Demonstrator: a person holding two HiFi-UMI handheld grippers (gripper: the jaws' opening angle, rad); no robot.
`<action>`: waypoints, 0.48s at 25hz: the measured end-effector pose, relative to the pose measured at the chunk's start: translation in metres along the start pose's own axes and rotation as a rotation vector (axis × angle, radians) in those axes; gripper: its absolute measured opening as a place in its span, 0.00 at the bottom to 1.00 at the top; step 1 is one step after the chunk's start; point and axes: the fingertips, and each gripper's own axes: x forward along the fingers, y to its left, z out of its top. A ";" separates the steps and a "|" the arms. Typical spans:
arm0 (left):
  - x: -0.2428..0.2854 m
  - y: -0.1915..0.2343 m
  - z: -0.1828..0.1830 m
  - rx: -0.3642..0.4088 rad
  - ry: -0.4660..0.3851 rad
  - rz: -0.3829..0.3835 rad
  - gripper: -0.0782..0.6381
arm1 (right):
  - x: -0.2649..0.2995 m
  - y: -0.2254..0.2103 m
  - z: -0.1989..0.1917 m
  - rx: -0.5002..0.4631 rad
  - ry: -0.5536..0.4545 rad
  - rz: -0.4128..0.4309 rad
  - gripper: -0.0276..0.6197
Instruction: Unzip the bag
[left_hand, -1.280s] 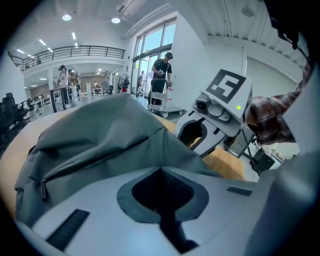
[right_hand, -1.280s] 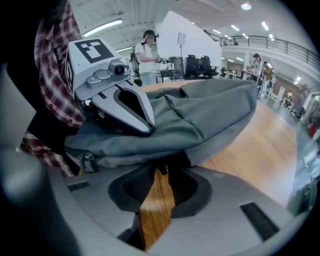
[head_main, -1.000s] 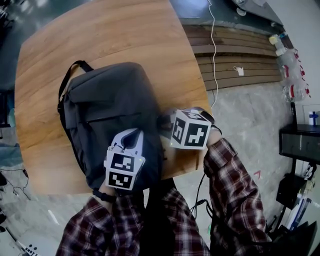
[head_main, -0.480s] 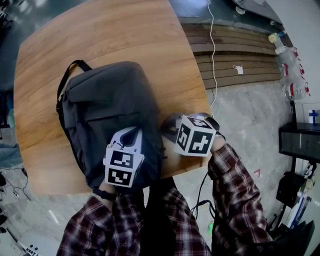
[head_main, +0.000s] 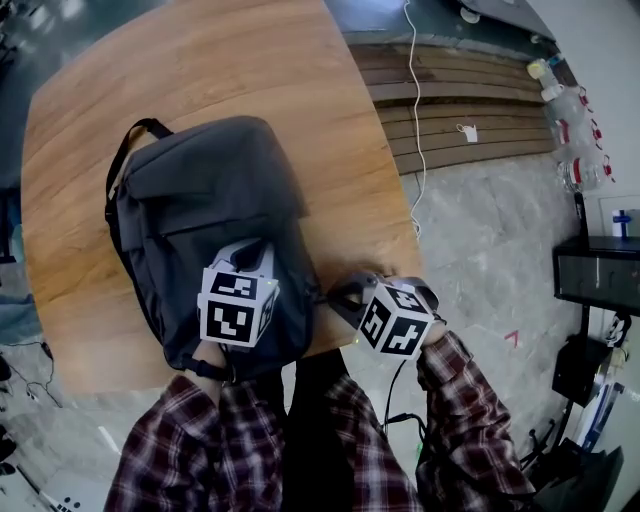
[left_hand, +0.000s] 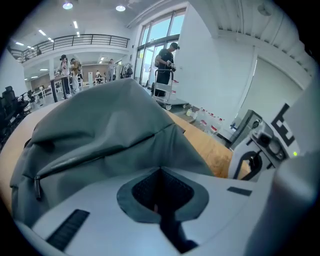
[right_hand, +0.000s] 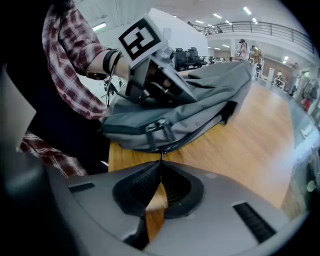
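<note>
Head-down view: a person in a plaid shirt (head_main: 250, 450) works 2 hand-held tongs at a wooden table (head_main: 350, 120).

Nearest, at the table's near edge, the R gripper (right_hand: 160, 166) has its jaws closed at the tips on a thin dark zip pull (right_hand: 161, 154). The pull leads straight up to the side of a grey bag (head_main: 215, 190). The bag lies flat on the table, its near end at the edge, just left of the R gripper.

The L gripper (left_hand: 160, 172) rests on top of the bag's near end, jaws together, tips against the fabric. Can't tell if a fold is nipped.

Farthest, a black carry loop (head_main: 125, 150) marks the bag's far end.

The bag looks soft, light and prob. near empty, so it'd likely slide or bunch when the pull is tugged. Best hold is the small pull tab, w/ the other tongs pinning the cloth close by.
</note>
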 end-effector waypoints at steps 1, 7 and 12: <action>0.003 0.003 0.004 0.001 -0.005 0.010 0.12 | 0.001 0.006 -0.002 0.010 -0.001 0.003 0.07; 0.022 0.022 0.030 -0.028 -0.023 0.038 0.12 | 0.004 0.026 0.005 0.152 -0.094 -0.050 0.07; 0.030 0.042 0.048 -0.069 -0.045 0.055 0.12 | 0.012 0.037 0.023 0.213 -0.148 -0.053 0.07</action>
